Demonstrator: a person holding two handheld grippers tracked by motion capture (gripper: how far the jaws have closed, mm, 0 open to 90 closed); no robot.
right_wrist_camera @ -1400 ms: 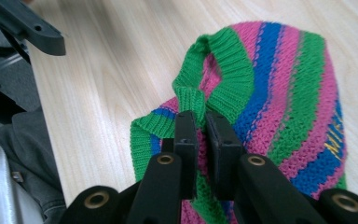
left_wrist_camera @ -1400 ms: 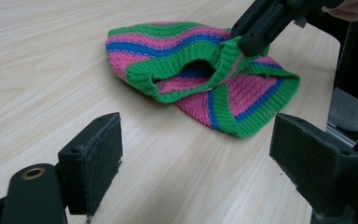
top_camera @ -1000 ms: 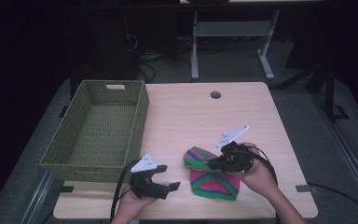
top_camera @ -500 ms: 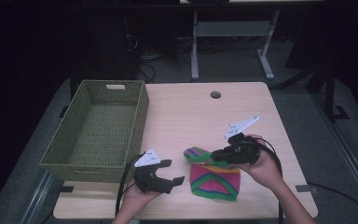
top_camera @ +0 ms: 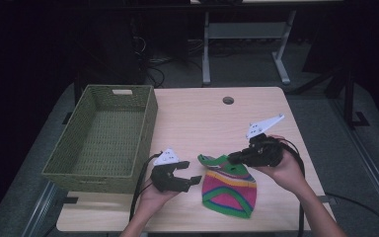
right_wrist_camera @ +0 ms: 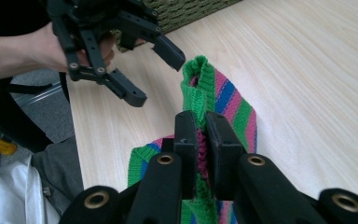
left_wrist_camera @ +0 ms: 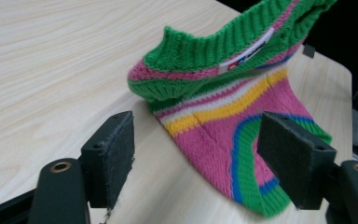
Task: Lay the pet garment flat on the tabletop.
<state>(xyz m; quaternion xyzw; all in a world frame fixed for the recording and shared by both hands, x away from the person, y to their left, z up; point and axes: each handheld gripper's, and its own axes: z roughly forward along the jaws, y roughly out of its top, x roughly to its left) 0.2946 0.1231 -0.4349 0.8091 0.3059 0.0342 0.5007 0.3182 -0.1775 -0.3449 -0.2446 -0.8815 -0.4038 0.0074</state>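
A striped knitted garment in pink, green, yellow and blue lies near the table's front edge, its green ribbed hem lifted off the wood. My right gripper is shut on that raised edge; in the right gripper view the knit is pinched between the jaws. My left gripper stands open just left of the garment, its pads wide apart with the fabric in front of them, not touching. The right gripper view also shows the left gripper open beside the green hem.
A green woven basket stands at the table's left with nothing in it. A round cable hole sits in the light wooden tabletop at the back. Cables trail from both grippers over the front edge.
My right gripper has lifted the garment's edge and drawn it up and to the right, stretching the fabric. My left gripper has shifted right, closer to the garment.
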